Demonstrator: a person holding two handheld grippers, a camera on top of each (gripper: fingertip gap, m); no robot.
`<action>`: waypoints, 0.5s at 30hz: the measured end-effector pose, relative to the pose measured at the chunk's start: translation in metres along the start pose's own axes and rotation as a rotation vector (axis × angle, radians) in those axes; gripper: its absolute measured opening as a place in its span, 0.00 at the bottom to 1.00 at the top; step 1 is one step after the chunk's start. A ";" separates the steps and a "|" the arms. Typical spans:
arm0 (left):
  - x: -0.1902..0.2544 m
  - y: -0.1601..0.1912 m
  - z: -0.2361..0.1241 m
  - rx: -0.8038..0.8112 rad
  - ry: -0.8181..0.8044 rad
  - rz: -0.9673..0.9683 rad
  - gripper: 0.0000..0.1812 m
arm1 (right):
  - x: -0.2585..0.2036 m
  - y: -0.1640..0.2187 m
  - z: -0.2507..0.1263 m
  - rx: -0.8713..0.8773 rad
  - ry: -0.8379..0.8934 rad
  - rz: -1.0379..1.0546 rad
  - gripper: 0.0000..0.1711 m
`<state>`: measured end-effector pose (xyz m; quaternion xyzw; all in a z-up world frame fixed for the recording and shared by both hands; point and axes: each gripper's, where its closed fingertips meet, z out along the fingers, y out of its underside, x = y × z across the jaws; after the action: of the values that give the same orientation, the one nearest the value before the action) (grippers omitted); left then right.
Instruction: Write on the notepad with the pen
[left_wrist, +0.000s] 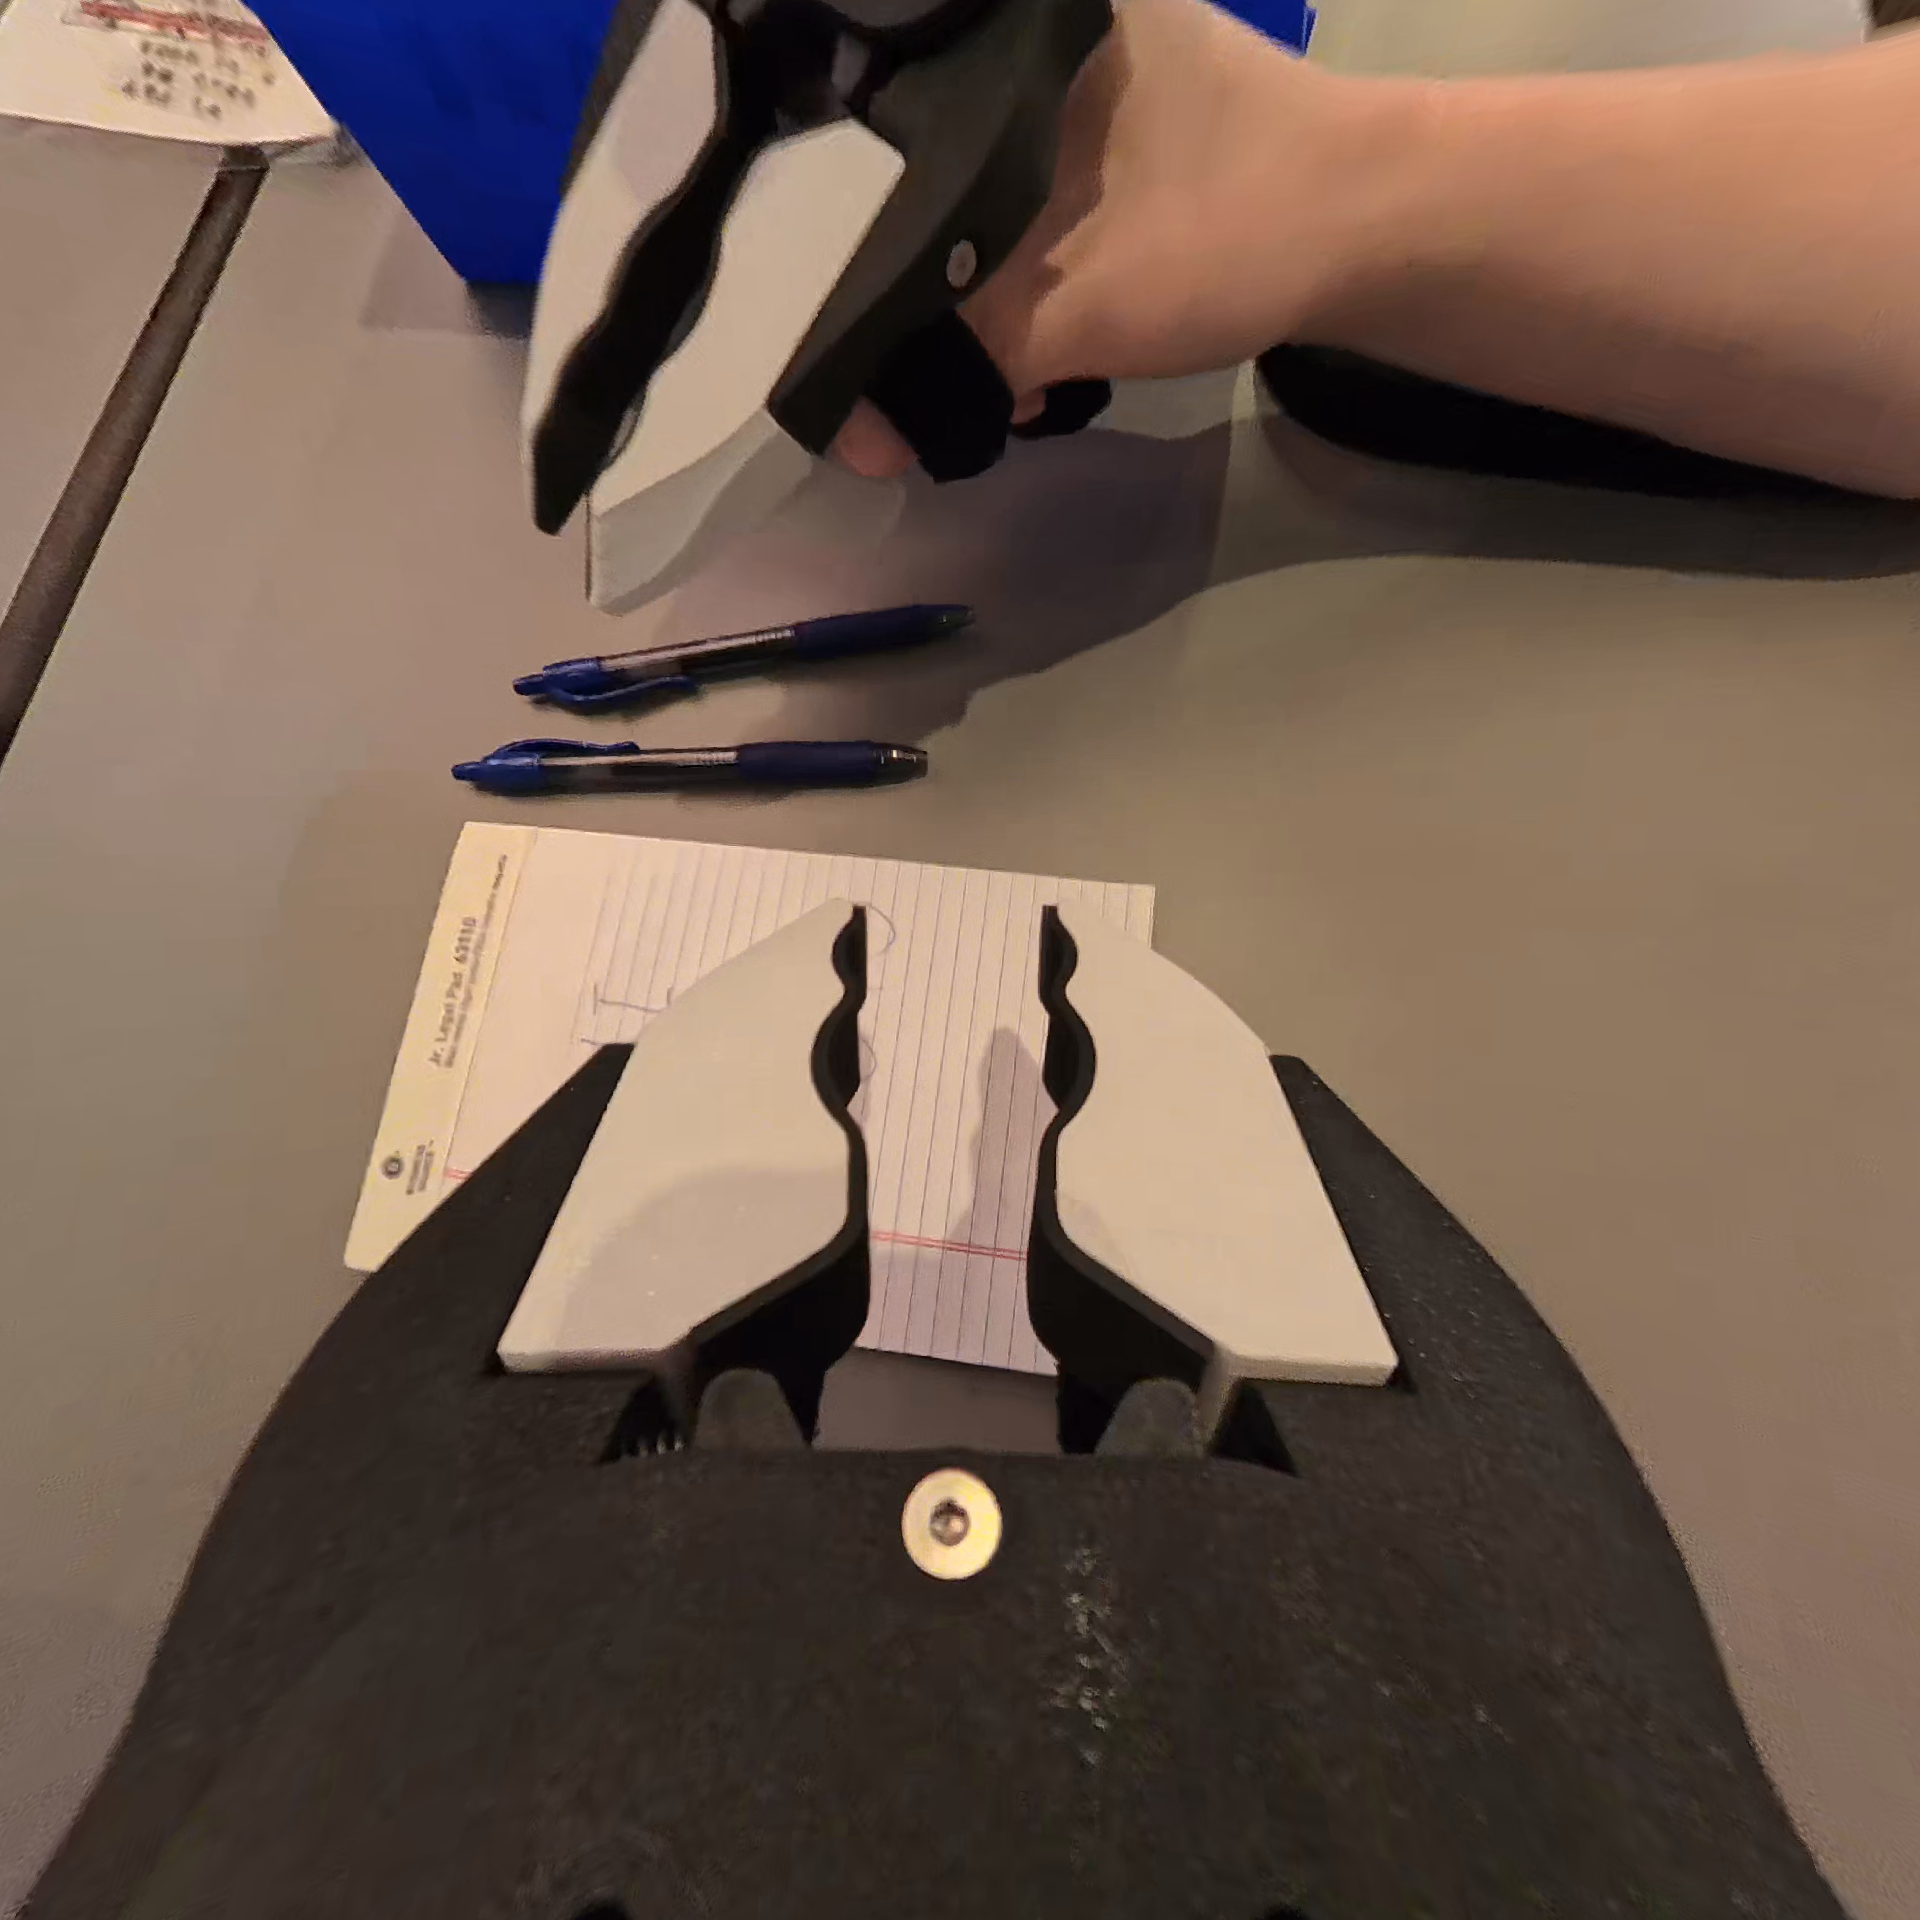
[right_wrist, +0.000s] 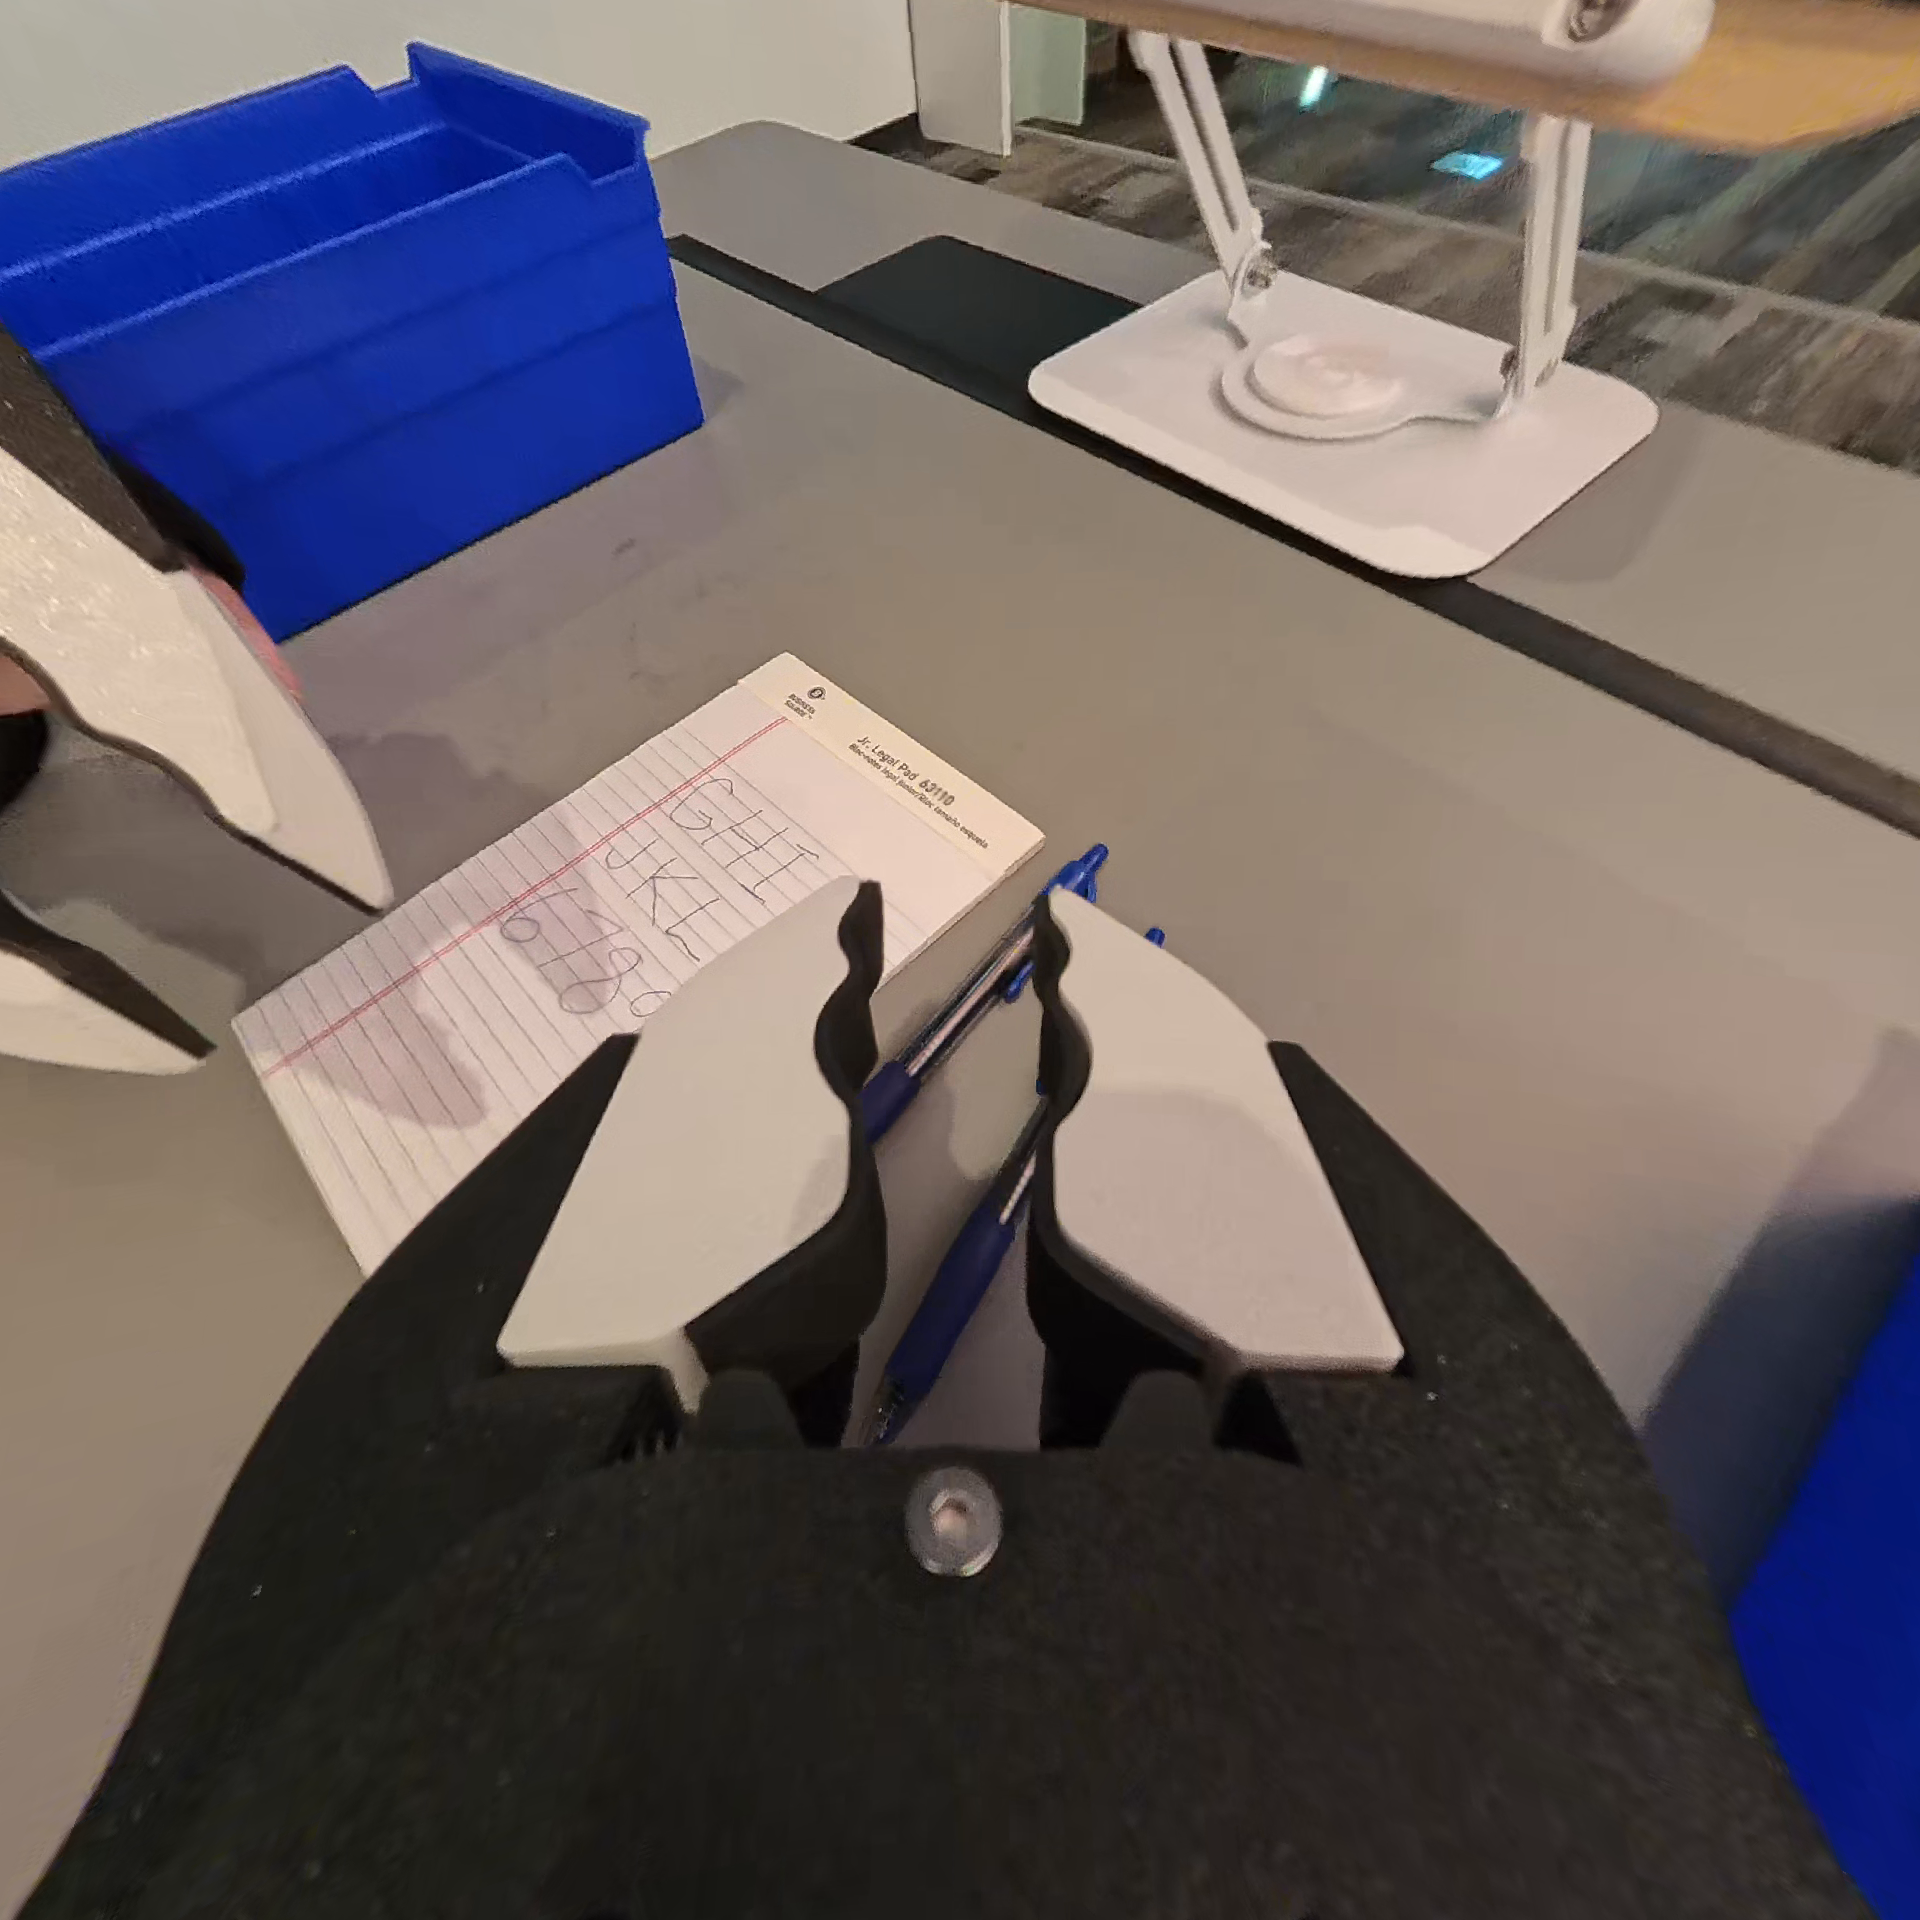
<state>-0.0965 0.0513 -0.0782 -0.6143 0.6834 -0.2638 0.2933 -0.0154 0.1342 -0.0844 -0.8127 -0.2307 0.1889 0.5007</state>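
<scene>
Tongs report: my right tongs (right_wrist: 956, 904) are hovering wide over two blue retractable pens (right_wrist: 940, 1299); left tongs (left_wrist: 951, 914), wide, are guarding the white lined notepad (left_wrist: 966, 1039).

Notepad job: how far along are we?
Done: the notepad top sheet already carries a few handwritten lines. In hand: nothing gripped. The right gripper is open above the two pens, which lie on the table beside the pad; the left gripper is open over the pad. Left: grasp a pen, bring its tip to the page, write.
</scene>
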 end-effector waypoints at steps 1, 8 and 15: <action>0.001 0.006 0.004 -0.023 -0.008 0.015 0.17 | -0.001 0.000 0.001 -0.004 -0.001 -0.011 0.16; 0.012 0.027 0.013 0.011 -0.054 0.067 0.16 | 0.004 0.001 0.003 -0.002 -0.011 0.027 0.16; 0.034 0.053 0.020 -0.063 0.023 0.093 0.16 | 0.001 0.007 0.003 -0.015 -0.019 0.047 0.16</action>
<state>-0.1205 0.0230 -0.1332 -0.5878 0.7225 -0.2353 0.2776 -0.0145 0.1342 -0.0918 -0.8197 -0.2176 0.2067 0.4879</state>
